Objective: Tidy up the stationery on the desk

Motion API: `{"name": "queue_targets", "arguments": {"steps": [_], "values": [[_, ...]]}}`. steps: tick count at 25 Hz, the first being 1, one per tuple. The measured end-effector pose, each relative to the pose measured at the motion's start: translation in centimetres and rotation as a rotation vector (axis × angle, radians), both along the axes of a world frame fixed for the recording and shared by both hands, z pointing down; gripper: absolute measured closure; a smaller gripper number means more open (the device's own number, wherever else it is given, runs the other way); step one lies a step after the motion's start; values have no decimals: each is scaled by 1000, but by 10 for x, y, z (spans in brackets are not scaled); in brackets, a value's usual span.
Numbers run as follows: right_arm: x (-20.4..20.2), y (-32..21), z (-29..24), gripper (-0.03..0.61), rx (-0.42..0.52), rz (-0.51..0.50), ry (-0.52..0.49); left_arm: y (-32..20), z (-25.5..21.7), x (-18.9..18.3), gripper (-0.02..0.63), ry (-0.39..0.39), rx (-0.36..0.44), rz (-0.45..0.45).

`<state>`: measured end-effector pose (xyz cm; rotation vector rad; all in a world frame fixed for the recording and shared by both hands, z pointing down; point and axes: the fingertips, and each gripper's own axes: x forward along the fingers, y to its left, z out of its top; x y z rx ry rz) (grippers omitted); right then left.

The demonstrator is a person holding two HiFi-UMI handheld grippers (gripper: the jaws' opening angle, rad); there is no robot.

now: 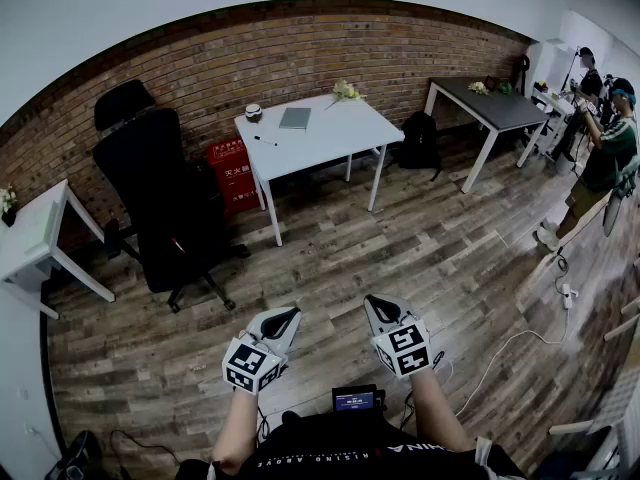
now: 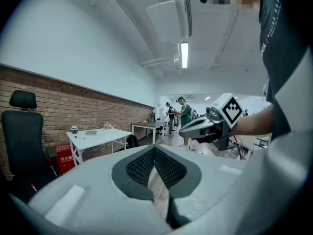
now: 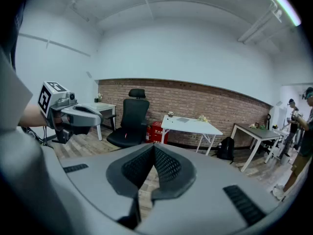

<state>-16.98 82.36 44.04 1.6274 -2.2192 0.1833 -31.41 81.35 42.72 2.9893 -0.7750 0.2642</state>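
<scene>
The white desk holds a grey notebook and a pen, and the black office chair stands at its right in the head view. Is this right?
No. The head view shows the black office chair at the left of the white desk, not its right. The grey notebook and pen are there.

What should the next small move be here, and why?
Probably step toward the white desk: it stands across the floor, well beyond the left gripper and right gripper, both with jaws closed on nothing. The pen and notebook lie there untouched.
</scene>
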Motion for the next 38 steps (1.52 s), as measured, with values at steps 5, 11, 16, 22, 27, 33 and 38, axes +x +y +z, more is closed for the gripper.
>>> {"name": "queue_targets", "arguments": {"steps": [5,11,16,22,27,33,38], "values": [[2,-2,3,570,-9,11,-2,-6,0,-4,601,-10,-4,-11],[9,2,2,569,-13,28,-14,-5,-2,0,601,-26,2,-1],[17,7,4,569,-16,53,-46,-2,-4,7,601,-45,12,20],[20,11,8,569,-26,68,-76,-2,4,9,603,-53,-16,12],[26,19,13,569,-26,59,-92,3,14,20,601,-66,-24,-1],[47,25,16,569,-23,53,-96,4,18,40,603,-63,-37,-26],[71,30,26,569,-31,43,-100,9,24,59,601,-83,-34,-36]]}}
